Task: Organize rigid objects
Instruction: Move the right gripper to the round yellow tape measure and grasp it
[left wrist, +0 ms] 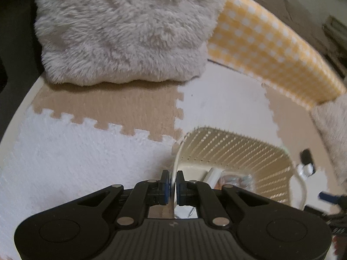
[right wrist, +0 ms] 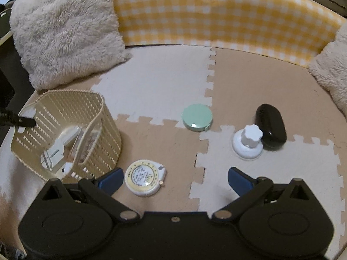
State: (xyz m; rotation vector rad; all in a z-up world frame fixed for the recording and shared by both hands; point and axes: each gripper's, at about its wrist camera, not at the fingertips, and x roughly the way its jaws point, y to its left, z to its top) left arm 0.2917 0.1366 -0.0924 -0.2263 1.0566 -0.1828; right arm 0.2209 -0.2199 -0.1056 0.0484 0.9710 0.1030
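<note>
Left gripper (left wrist: pixel 172 187) fingers clamped on the cream basket (right wrist: pixel 65 130) rim, steadying it; a few items already sit inside. Right gripper (right wrist: pixel 173 181) fingers wide and empty, white tape measure (right wrist: pixel 145 181) just inside the left finger. Next, I'd judge: centre on it, close, then lift left into the basket; the green disc (right wrist: pixel 197 117), white knob (right wrist: pixel 248 143) and black case (right wrist: pixel 271 127) wait farther ahead.

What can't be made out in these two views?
- Basket contents: seen only through the wall slots and under the handle in the right wrist view; the left wrist view has them blurred and half behind the left claw.
- Print on the white round tape measure: too small to read.
- Black case and white knob: contact unclear.
- Right claw in the left wrist view: blurred at the frame edge.
</note>
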